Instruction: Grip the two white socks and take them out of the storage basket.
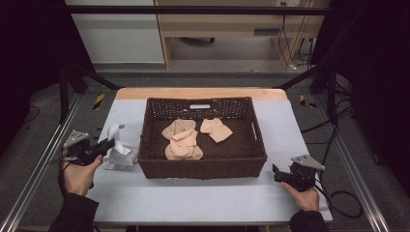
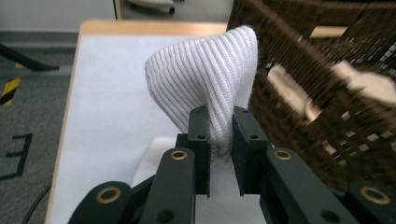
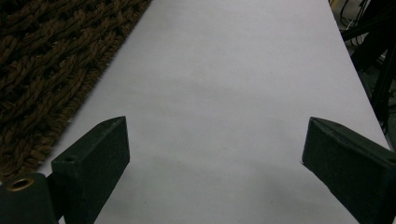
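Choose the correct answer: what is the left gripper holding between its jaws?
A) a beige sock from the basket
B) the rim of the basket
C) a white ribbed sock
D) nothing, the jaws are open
C: in the left gripper view the left gripper has its jaws closed on a white ribbed sock, just outside the basket.

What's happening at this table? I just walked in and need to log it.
A person is working with a hand-held gripper in each hand. The left gripper is shut on a white ribbed sock, lifting part of it just left of the wicker basket. Inside the basket lie several beige socks. The right gripper is open and holds nothing, hovering over the white table cover to the right of the basket.
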Tool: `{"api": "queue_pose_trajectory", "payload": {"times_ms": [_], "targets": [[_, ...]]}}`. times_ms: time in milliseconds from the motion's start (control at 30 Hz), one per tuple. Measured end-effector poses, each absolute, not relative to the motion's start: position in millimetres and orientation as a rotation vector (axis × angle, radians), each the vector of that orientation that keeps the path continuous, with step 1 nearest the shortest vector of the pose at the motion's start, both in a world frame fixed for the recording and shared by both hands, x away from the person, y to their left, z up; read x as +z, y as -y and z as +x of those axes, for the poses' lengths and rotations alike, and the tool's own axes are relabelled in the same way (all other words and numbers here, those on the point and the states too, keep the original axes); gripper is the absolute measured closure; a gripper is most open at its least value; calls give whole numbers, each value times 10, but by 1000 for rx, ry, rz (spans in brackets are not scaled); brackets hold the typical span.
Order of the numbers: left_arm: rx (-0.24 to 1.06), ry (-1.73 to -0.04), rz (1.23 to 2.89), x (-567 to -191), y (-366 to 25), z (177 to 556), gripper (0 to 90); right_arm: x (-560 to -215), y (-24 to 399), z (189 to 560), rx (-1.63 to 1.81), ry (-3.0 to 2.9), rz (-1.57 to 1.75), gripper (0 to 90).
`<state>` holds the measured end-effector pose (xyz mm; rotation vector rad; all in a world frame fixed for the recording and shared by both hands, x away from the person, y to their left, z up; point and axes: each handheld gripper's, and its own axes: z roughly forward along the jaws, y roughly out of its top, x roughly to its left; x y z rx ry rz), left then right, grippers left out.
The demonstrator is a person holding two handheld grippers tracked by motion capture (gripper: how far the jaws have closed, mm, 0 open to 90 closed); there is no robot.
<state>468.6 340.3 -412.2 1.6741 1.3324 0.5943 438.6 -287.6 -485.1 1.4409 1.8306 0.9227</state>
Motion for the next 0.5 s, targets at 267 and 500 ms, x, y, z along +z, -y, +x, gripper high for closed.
{"api": "queue_pose_trajectory", "payload": {"times_ms": [267, 500], "targets": [[596, -1333, 1757, -4396, -3294, 4809, 773, -4851, 2876, 4385, 924, -1830, 1441, 78], [644, -1299, 1737, -4464, -3252, 4838, 594, -4850, 2878, 4383, 925, -1829, 1438, 78]]}}
